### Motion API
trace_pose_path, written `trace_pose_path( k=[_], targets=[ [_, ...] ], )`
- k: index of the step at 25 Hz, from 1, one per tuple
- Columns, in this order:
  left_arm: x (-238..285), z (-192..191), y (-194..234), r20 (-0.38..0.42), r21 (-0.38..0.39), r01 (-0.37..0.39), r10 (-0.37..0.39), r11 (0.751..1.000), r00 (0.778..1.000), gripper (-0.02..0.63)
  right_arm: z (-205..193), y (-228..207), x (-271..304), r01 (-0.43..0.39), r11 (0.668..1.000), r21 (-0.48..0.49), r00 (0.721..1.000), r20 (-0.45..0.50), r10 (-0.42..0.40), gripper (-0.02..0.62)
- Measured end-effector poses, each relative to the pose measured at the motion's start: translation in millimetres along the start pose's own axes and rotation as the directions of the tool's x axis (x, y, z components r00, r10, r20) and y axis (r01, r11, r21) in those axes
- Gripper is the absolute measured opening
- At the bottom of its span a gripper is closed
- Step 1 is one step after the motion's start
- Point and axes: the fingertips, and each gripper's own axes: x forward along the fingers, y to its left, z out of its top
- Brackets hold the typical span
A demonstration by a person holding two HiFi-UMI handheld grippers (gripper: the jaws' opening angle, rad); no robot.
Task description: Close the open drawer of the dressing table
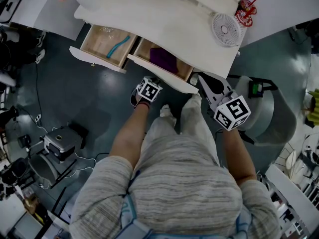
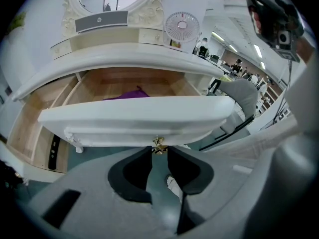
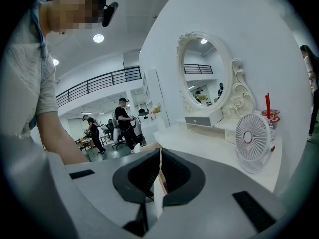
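Pinching the brass knob (image 2: 159, 144) is my left gripper (image 2: 159, 153), fingers set narrow with 1 tip on each side of it, at 12 o'clock just ahead of my knees. That knob sits mid-way along the white front of the open drawer (image 1: 160, 76), which is pulled well out from under the dressing table (image 1: 164, 19). Inside lies a purple cloth (image 1: 163, 59), bunched toward the back. At 11 o'clock a 2nd drawer (image 1: 94, 59) also stands open. It holds a slim teal thing (image 1: 118, 46) lying slantwise on the wooden bottom; what it is I cannot tell.

My right gripper (image 3: 160, 152) is at 1 o'clock, by the right end of the open drawer's front. Its fingers are nearly together on a thin edge (image 3: 158, 198), white with a wood-coloured line. Whether that is the drawer's side wall or the end of its front I cannot tell.

On the tabletop at 1 o'clock stands a small white fan (image 1: 225, 29) with a red cup (image 1: 245, 11) and straw behind it, and an oval mirror (image 3: 207, 71) rises at the back. A grey chair (image 1: 274, 113) sits at 3 o'clock, close beside my right arm. At 8 o'clock on the dark floor are a black box (image 1: 61, 143) and loose cables. My legs stand just short of the drawer front. From above, the marker cube covers my left fingertips, so only the left gripper view shows them on the knob.
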Motion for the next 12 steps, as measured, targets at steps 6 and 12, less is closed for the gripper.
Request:
trace_pose_path(
  k=[6, 12],
  targets=[
    [2.7, 9.8, 2.2, 0.001, 0.017, -0.002, 0.002, 1.000, 1.000, 0.108, 0.6, -1.8, -1.4, 0.000, 1.000, -0.003, 1.000, 0.001, 0.000, 0.011],
    [6.4, 19.4, 5.4, -0.013, 0.035, -0.002, 0.002, 0.999, 1.000, 0.104, 0.8, -7.7, -2.7, 0.017, 1.000, 0.005, 1.000, 0.004, -0.017, 0.011]
  ],
)
